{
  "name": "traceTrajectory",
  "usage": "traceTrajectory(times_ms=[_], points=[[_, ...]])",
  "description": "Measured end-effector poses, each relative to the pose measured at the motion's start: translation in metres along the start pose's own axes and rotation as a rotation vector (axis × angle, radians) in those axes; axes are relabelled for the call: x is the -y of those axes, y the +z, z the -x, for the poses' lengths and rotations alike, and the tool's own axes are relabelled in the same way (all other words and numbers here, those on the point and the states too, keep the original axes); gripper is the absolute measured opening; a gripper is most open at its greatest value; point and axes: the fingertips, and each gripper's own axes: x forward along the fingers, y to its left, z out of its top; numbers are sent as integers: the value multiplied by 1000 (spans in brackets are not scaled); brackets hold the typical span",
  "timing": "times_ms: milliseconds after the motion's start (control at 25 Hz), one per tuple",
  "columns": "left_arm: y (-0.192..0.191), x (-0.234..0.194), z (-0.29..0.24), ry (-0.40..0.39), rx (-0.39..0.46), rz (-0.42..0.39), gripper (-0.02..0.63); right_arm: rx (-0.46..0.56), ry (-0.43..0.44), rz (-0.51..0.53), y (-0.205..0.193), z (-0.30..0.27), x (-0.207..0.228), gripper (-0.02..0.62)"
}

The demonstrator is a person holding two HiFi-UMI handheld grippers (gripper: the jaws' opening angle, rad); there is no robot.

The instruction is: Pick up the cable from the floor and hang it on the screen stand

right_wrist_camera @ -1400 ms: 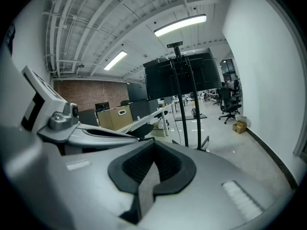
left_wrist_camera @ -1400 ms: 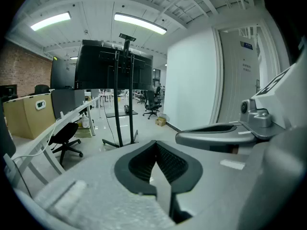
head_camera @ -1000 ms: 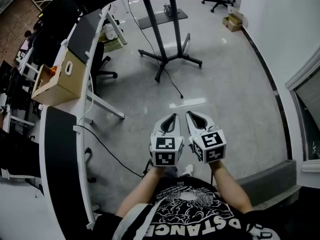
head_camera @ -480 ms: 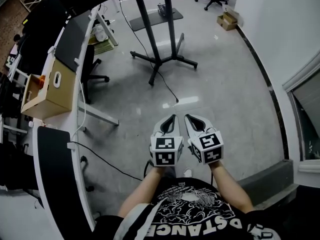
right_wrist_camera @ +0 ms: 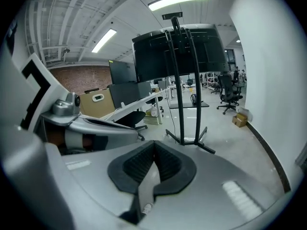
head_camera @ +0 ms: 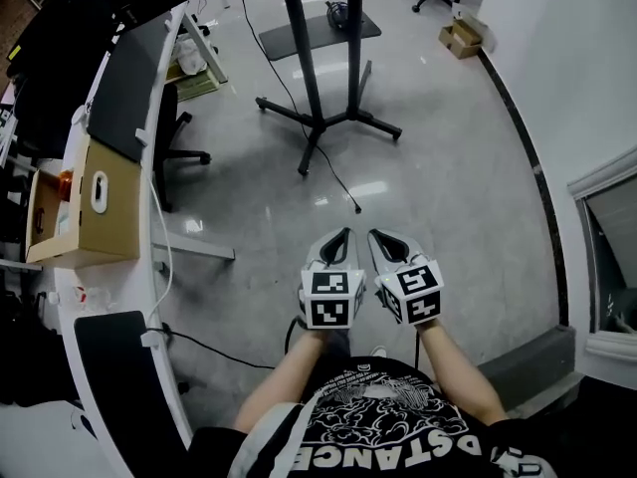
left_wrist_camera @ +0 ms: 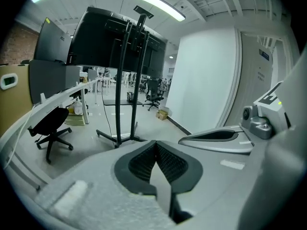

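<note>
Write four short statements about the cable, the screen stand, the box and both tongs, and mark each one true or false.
1. The cable lies on the floor, ahead of both tongs. True.
2. The left tongs grip the cable. False: they are shut on nothing, as are the right tongs.
3. The screen stand stands upright on the floor. True.
4. The large cardboard box sits on the floor under the stand. False: it sits on the desk at the left.
</note>
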Motion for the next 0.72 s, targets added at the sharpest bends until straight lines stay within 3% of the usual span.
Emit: traceTrajectory(times_ms=[720], points=[[22,-130,-90,-21,-54,113,-2,-150,30,36,16,-164,6,8]])
